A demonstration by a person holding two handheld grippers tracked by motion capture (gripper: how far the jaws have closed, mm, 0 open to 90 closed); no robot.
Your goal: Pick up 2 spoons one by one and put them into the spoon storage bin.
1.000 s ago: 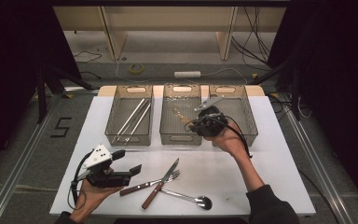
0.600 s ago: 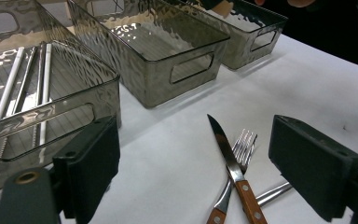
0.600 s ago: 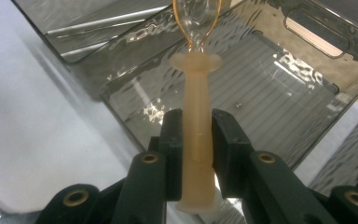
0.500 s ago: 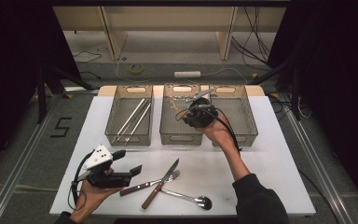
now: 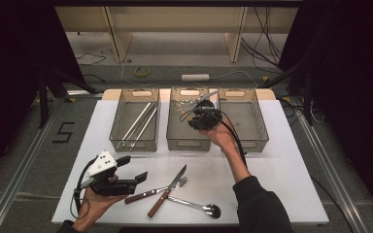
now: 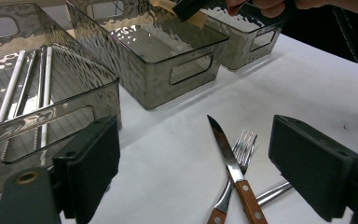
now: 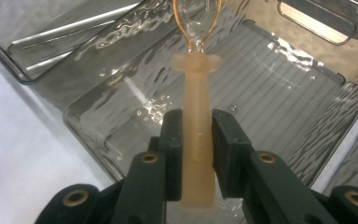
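Note:
My right gripper (image 5: pixel 195 114) hovers over the middle bin (image 5: pixel 189 142), shut on the pale plastic handle of a utensil (image 7: pixel 197 130). The utensil's shiny head points out ahead of the jaws, above the bin's ribbed floor (image 7: pixel 279 107). My left gripper (image 5: pixel 133 169) rests in a hand near the table's front left, open with nothing between its fingers (image 6: pixel 93 172), aimed toward the cutlery. A wooden-handled knife (image 5: pixel 167 196) lies crossed over a fork (image 5: pixel 158 190) and a metal spoon (image 5: pixel 196 206). The knife (image 6: pixel 235 172) and fork (image 6: pixel 241 151) lie just beyond the left jaws.
Three smoky clear bins stand in a row at the back of the white table (image 5: pixel 291 170). The left bin (image 5: pixel 138 144) holds several metal rods (image 6: pixel 23 88). The right bin (image 5: pixel 246 144) stands beside my right forearm. Dark floor surrounds the table.
My right gripper has carried the utensil leftward, from between the middle and right bins to over the middle bin. The left gripper has stayed put.

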